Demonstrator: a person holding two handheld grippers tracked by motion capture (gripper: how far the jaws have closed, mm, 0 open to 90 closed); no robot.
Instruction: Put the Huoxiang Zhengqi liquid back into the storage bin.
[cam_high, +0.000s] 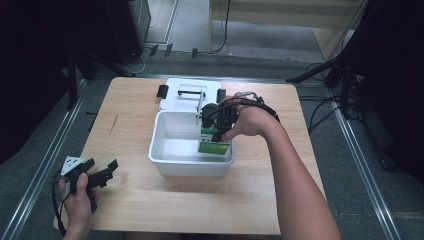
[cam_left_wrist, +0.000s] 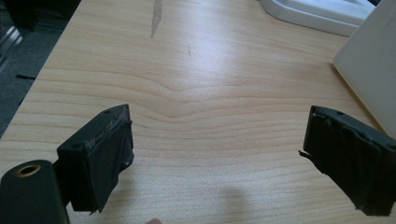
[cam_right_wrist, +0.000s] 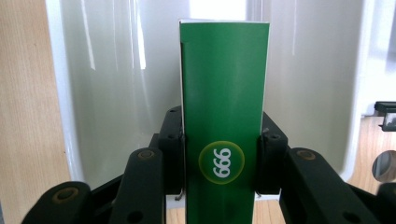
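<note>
Right gripper view shows the right gripper (cam_right_wrist: 222, 161) clamping a green box (cam_right_wrist: 224, 93) over the white bin (cam_high: 165, 160); lowering it level avoids snagging the wall. The left gripper (cam_left_wrist: 215, 158) idles wide open.

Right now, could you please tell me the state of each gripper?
Left gripper: open, nothing between its jaws, above the table.
Right gripper: closed on the green box, over the white bin.

We see our left gripper (cam_left_wrist: 217, 161) with its two black jaws standing wide apart and nothing between them, over the bare wooden table (cam_left_wrist: 196, 84). A white bin (cam_left_wrist: 369, 79) stands at the right; a white lid (cam_left_wrist: 322, 14) lies farther off.
</note>
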